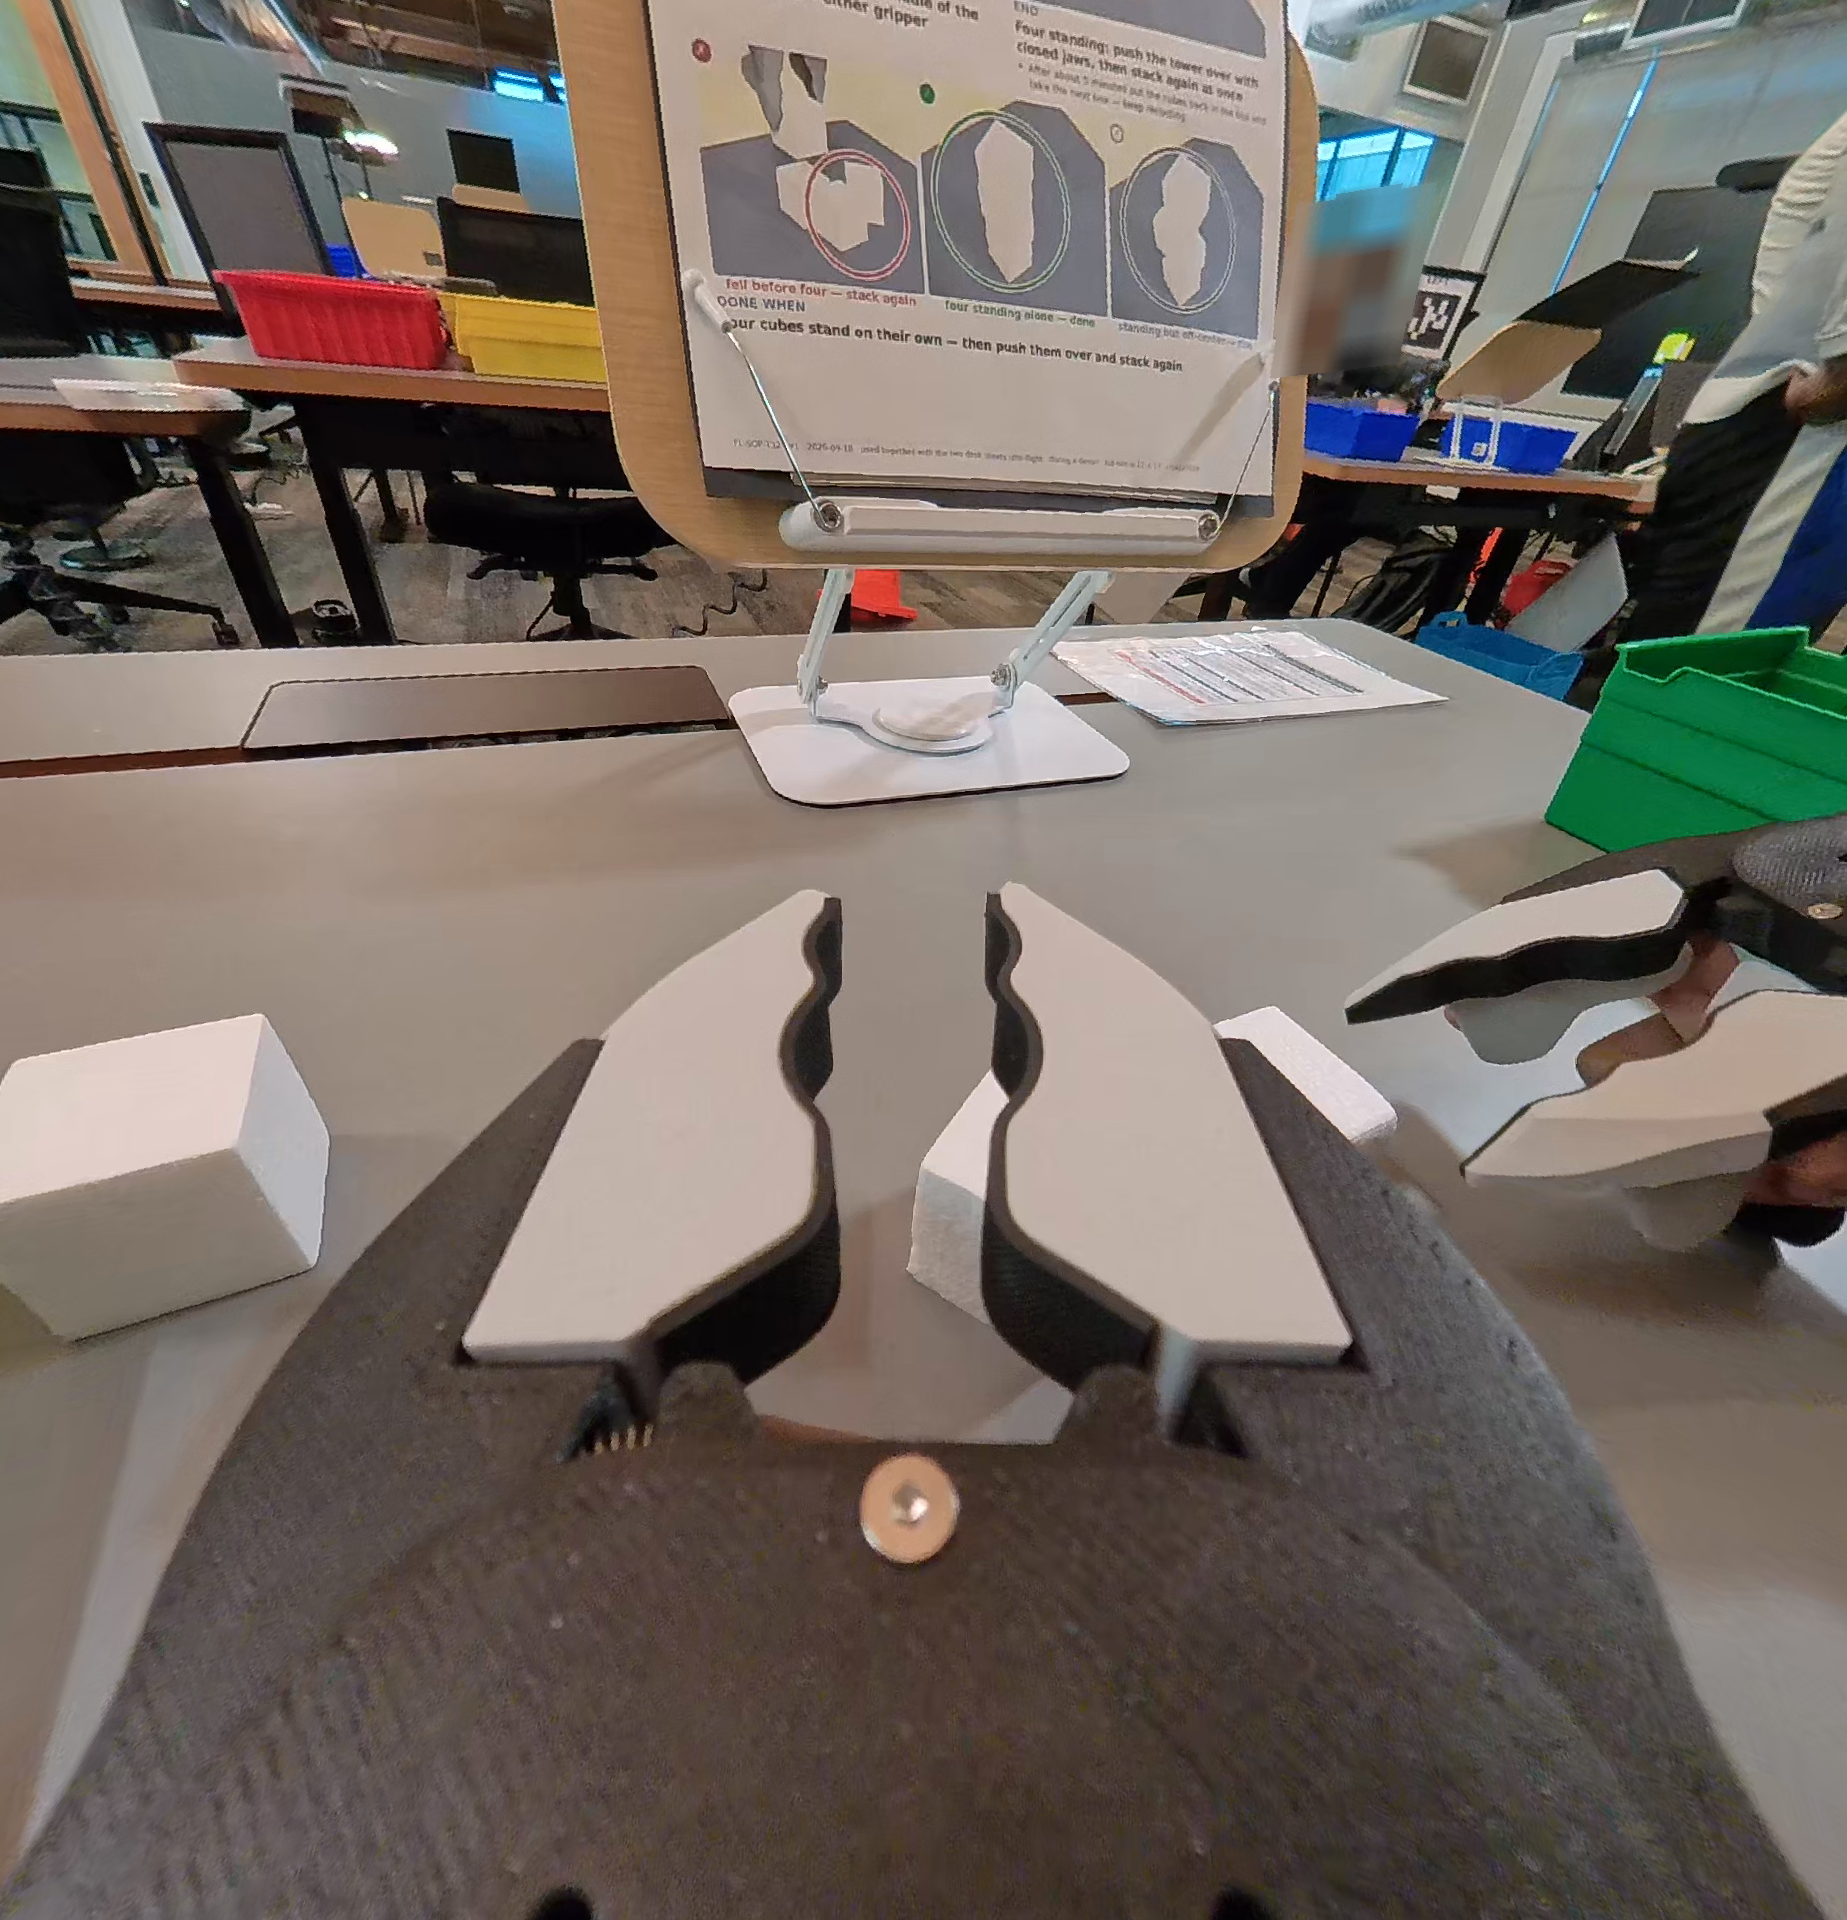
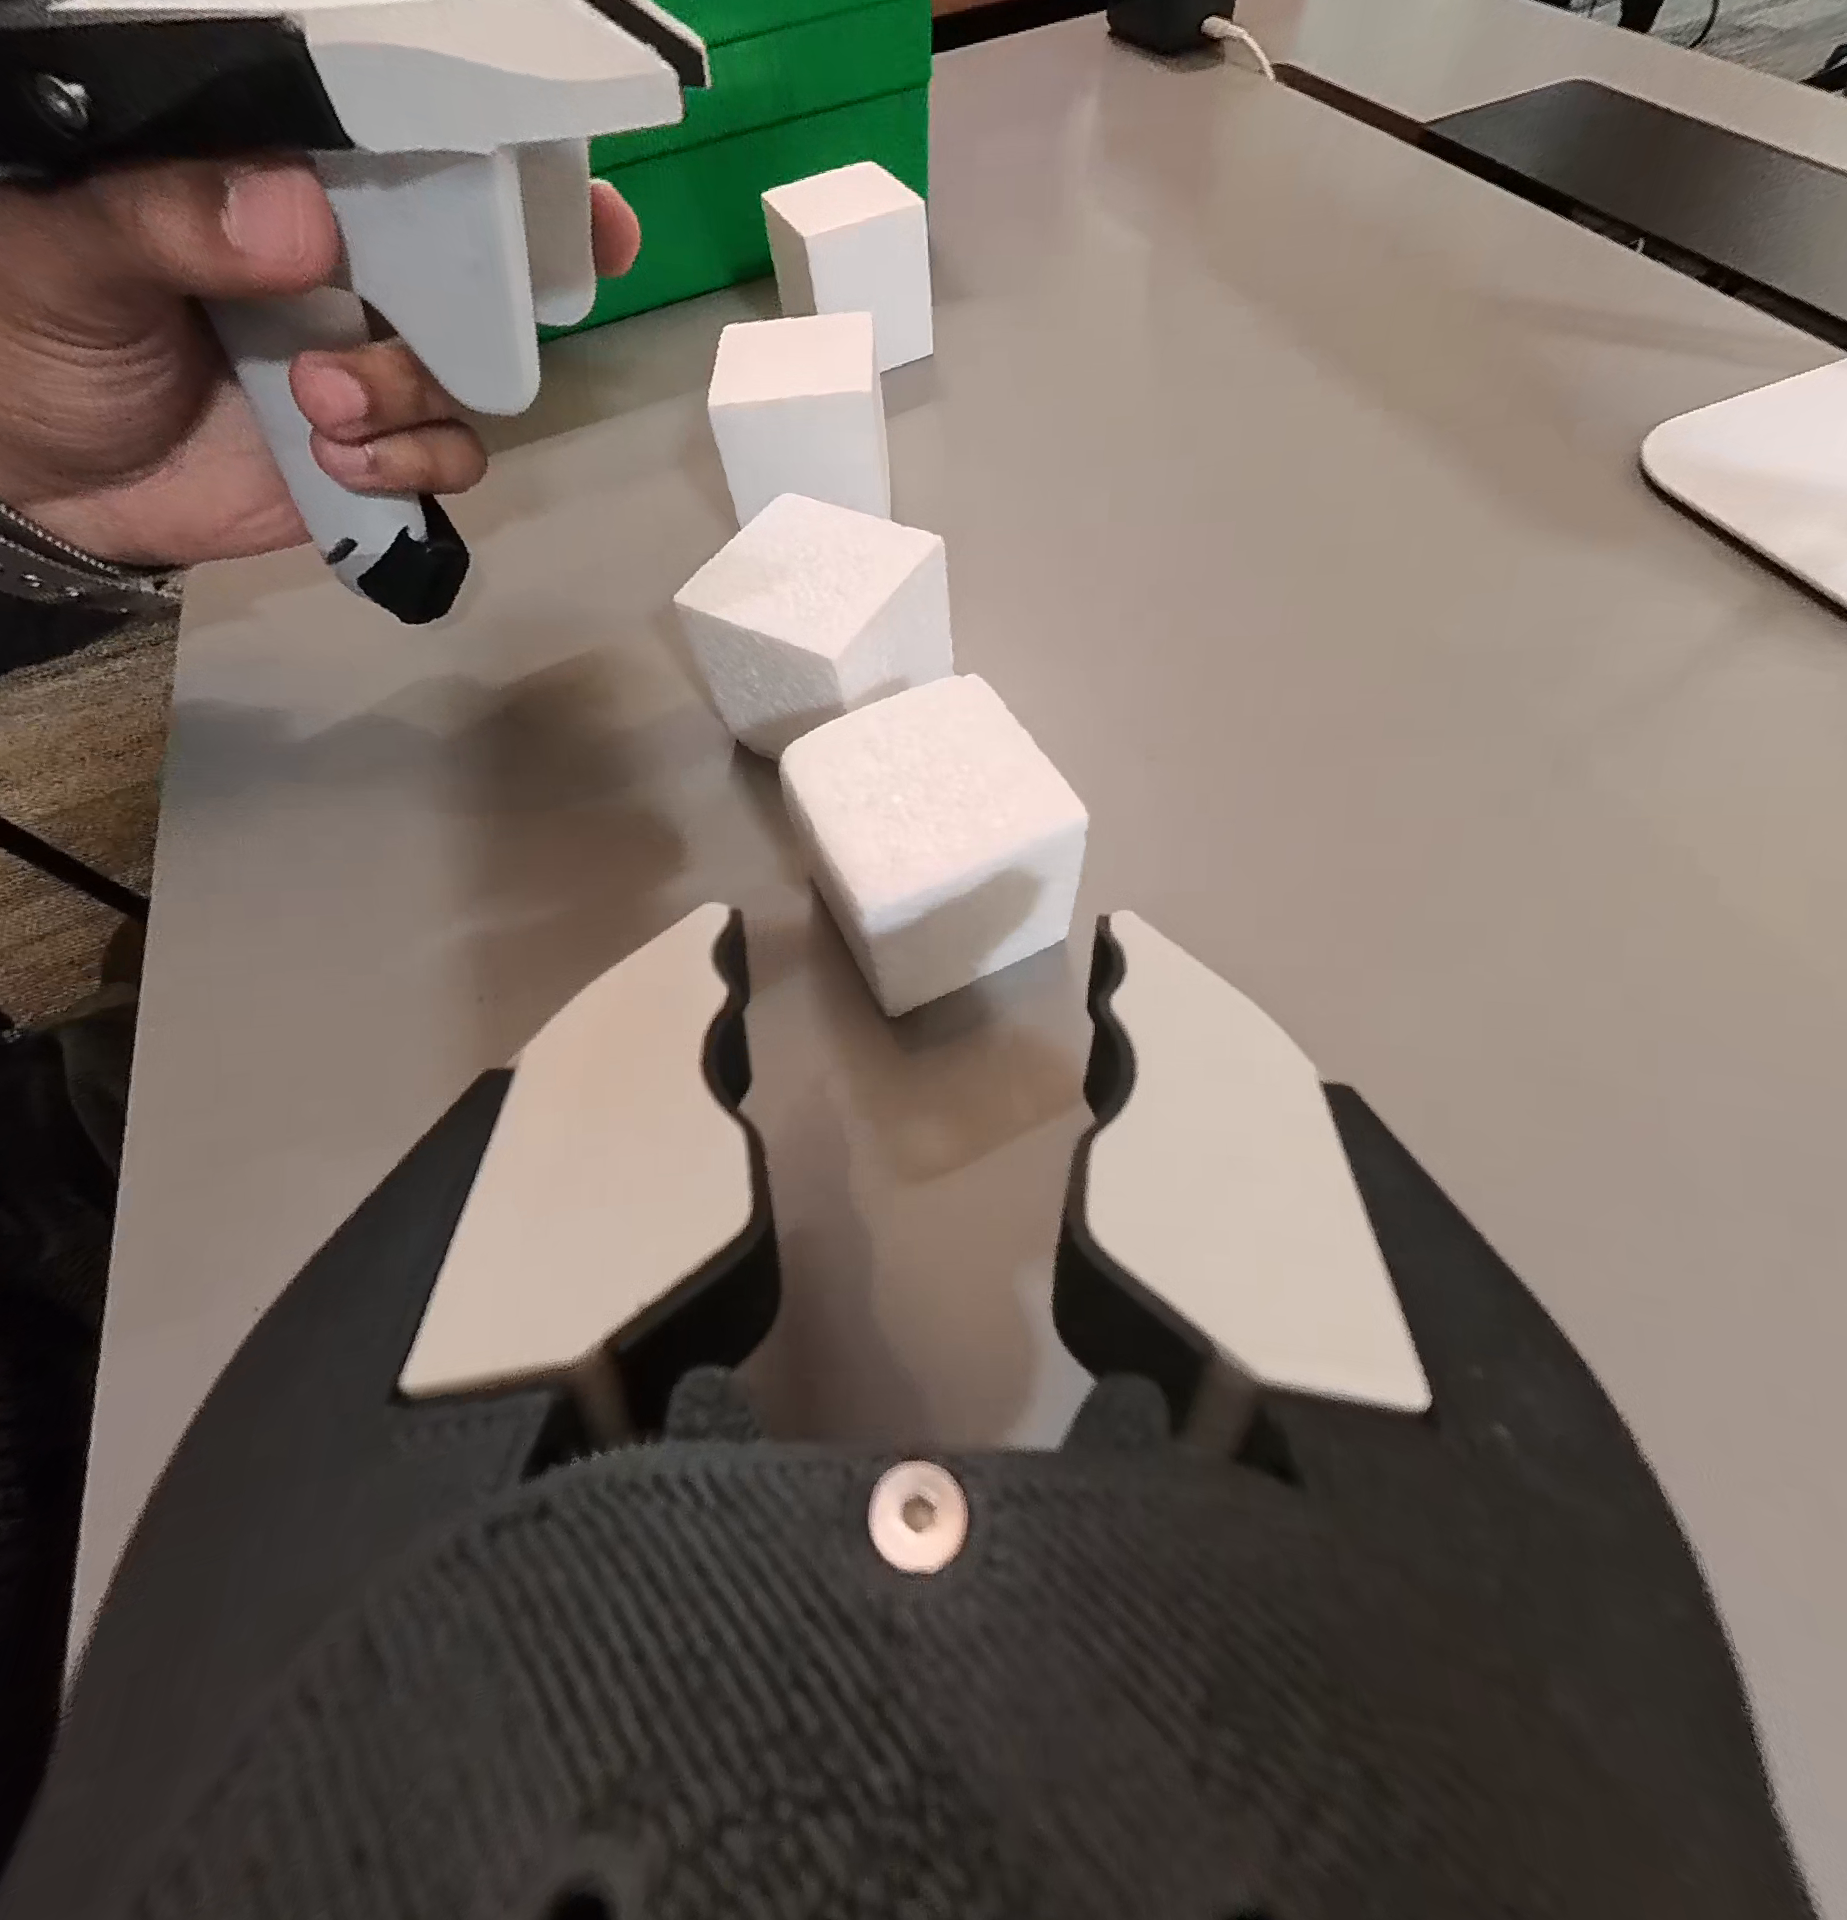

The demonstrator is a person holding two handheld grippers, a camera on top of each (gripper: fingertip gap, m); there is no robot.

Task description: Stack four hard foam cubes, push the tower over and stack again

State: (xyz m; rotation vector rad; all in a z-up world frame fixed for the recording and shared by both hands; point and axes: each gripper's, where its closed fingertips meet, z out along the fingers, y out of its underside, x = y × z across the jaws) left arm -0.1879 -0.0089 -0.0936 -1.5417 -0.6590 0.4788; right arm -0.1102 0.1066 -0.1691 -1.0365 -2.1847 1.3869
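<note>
Four white foam cubes lie in a loose line on the grey surface (image 2: 1314,727), none on top of another, so the tower is down and the restacking step is in hand with no cube yet lifted.

Taking the green bin (image 2: 784,135) as landmark and going left to right in the right wrist view: the left tongs (image 2: 690,73) hang up at the left, just in front of the bin, with a hand (image 2: 119,343) on the handle. Their own view shows them parted narrowly and empty.

Right of them, the farthest cube (image 2: 857,249) stands just beside the bin. The second cube (image 2: 799,416) touches it on the side away from the bin, the third cube (image 2: 825,623) sits farther out, turned askew, and the nearest cube (image 2: 940,831) is farthest from the bin.

The right tongs (image 2: 919,935) are wide and empty, just short of that nearest cube.

The next move likely calls for sliding the right tongs around the nearest cube, squaring to its skewed faces, closing, and setting it on a neighbour.
</note>
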